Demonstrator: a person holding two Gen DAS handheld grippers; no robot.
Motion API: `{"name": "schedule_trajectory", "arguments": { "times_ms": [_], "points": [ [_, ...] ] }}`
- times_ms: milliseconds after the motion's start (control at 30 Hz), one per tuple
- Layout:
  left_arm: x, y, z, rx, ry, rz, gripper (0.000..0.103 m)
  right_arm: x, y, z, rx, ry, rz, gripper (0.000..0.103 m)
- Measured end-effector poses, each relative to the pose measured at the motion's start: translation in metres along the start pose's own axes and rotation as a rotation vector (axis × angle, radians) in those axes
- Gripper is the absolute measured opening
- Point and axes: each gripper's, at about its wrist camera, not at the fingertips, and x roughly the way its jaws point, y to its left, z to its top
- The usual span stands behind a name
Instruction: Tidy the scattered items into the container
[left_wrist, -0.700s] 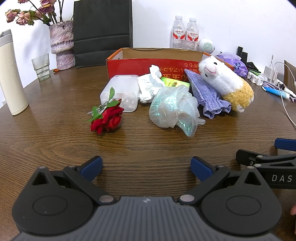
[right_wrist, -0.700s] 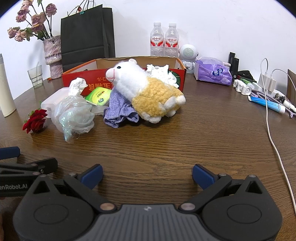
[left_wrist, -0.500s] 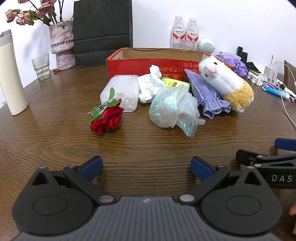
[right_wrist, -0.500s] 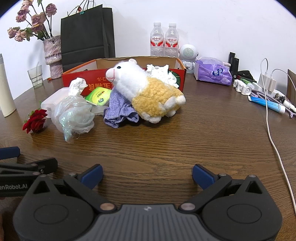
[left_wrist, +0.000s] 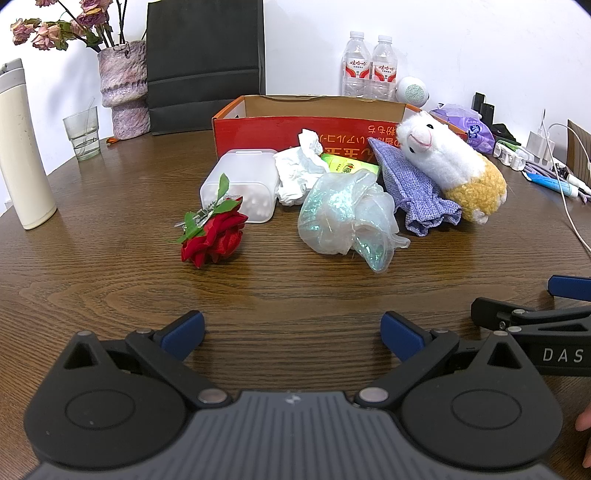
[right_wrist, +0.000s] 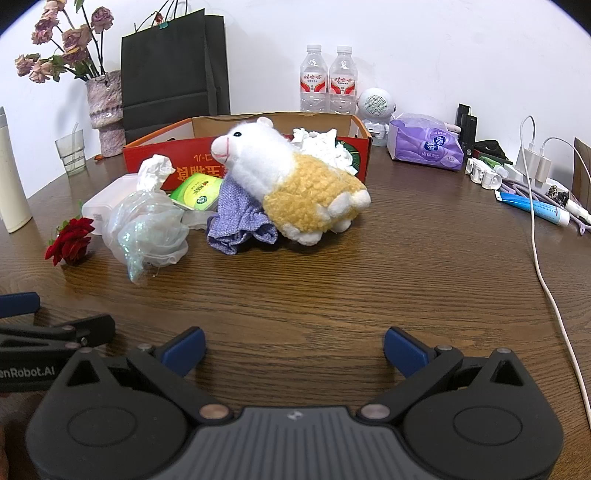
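A red cardboard box (left_wrist: 258, 131) (right_wrist: 155, 157) stands open at the back of the wooden table. In front of it lie a red rose (left_wrist: 214, 236) (right_wrist: 70, 240), a clear plastic tub (left_wrist: 242, 188), crumpled white tissue (left_wrist: 297, 171), a green packet (right_wrist: 197, 192), an iridescent plastic bag (left_wrist: 347, 218) (right_wrist: 147, 229), a purple cloth (left_wrist: 417, 199) (right_wrist: 240, 218) and a white-and-yellow plush alpaca (left_wrist: 450, 170) (right_wrist: 295, 181). My left gripper (left_wrist: 291, 330) and right gripper (right_wrist: 293, 345) both stand open near the front, well short of the pile, with nothing between their fingers.
A cream flask (left_wrist: 22, 155), a glass (left_wrist: 83, 133), a vase of dried flowers (left_wrist: 122, 88) and a black paper bag (left_wrist: 205, 62) stand at the back left. Two water bottles (right_wrist: 328, 81), a tissue pack (right_wrist: 426, 146), chargers and a white cable (right_wrist: 546, 280) crowd the right.
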Motion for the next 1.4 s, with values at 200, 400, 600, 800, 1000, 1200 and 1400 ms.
{"name": "schedule_trajectory", "arguments": {
  "times_ms": [200, 400, 600, 800, 1000, 1200, 1400],
  "points": [
    [0.000, 0.000, 0.000, 0.000, 0.000, 0.000, 0.103, 0.000, 0.000, 0.000, 0.000, 0.000, 0.001, 0.103],
    [0.000, 0.000, 0.000, -0.001, 0.000, 0.001, 0.103, 0.000, 0.000, 0.000, 0.000, 0.001, 0.002, 0.103],
    [0.000, 0.000, 0.000, -0.001, 0.000, 0.001, 0.103, 0.000, 0.000, 0.000, 0.000, 0.001, 0.003, 0.103],
    [0.000, 0.000, 0.000, 0.000, 0.000, 0.003, 0.103, 0.000, 0.000, 0.001, 0.000, 0.001, 0.003, 0.103],
    [0.000, 0.000, 0.000, -0.002, 0.000, 0.002, 0.103, 0.001, 0.000, 0.002, 0.001, 0.001, 0.003, 0.103],
    [-0.002, 0.003, 0.000, 0.002, -0.005, -0.013, 0.103, 0.000, 0.000, 0.002, 0.000, 0.000, 0.011, 0.103],
    [-0.019, 0.062, 0.022, -0.099, -0.157, -0.066, 0.103, -0.012, 0.001, 0.016, 0.018, -0.060, 0.156, 0.097]
  ]
}}
